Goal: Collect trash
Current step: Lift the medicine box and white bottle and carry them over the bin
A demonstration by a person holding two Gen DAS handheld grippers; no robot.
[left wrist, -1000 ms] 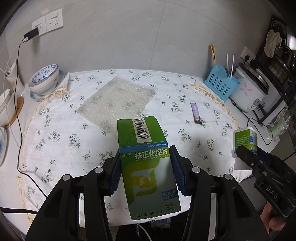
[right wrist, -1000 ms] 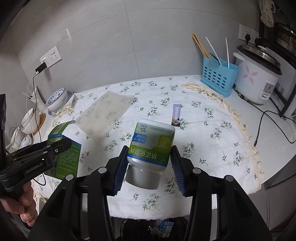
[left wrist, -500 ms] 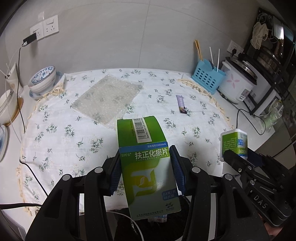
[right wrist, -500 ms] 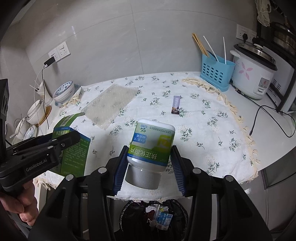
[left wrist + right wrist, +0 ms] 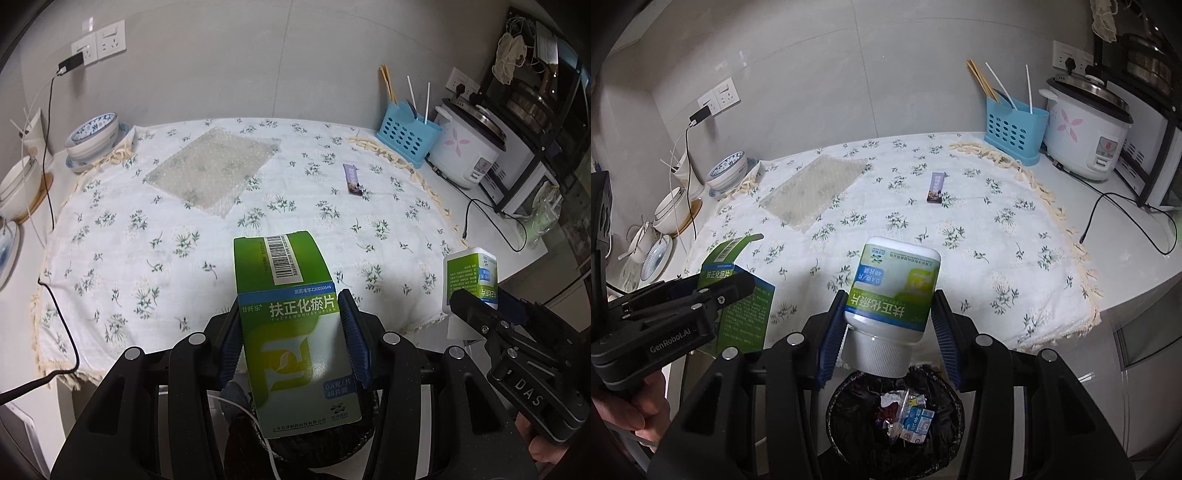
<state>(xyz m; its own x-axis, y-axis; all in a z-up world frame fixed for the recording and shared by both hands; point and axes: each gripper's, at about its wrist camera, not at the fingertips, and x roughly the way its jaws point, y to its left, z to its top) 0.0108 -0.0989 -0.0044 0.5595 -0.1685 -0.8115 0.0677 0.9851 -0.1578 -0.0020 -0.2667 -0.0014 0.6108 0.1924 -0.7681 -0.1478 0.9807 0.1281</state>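
Directly below the right gripper (image 5: 888,325), which clamps the inverted pill bottle (image 5: 895,291), the trash bin (image 5: 894,413) gapes; the left gripper (image 5: 291,343) grips the green medicine box (image 5: 295,332) beside it, left.

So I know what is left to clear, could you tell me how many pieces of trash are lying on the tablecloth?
2: a bubble wrap sheet on the cloth's far left part, and a small purple wrapper to its right, nearer the blue basket. Nothing else shows there.
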